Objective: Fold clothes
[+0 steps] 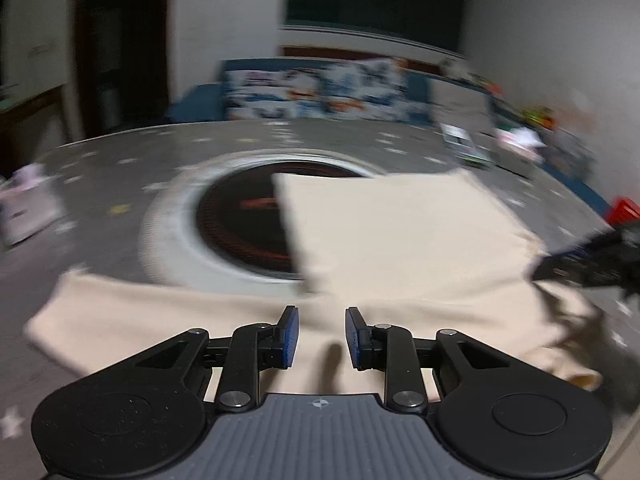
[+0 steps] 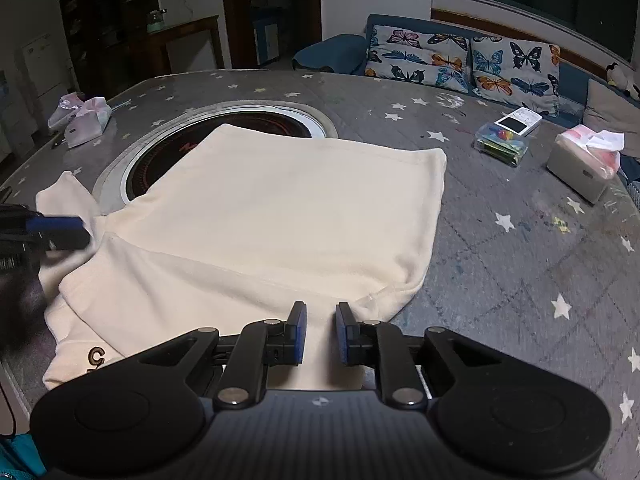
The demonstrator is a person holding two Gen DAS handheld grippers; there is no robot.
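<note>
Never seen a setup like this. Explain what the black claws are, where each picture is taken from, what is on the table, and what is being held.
The black claws are two hand-held grippers, each with a camera looking along its fingers. One picture comes from the left gripper, one from the right gripper. Both stand open and hold nothing. A cream garment lies spread on a grey star-print table, partly over a round inset burner. Also there: tissue packs, a clear box, a wrapped packet. The left view is blurred.

you have a cream, soft fleece top (image 2: 280,216) lying flat on the grey star-printed table cover, body part-folded, one sleeve (image 2: 66,196) spread left, its far edge overlapping the round inset burner.
</note>
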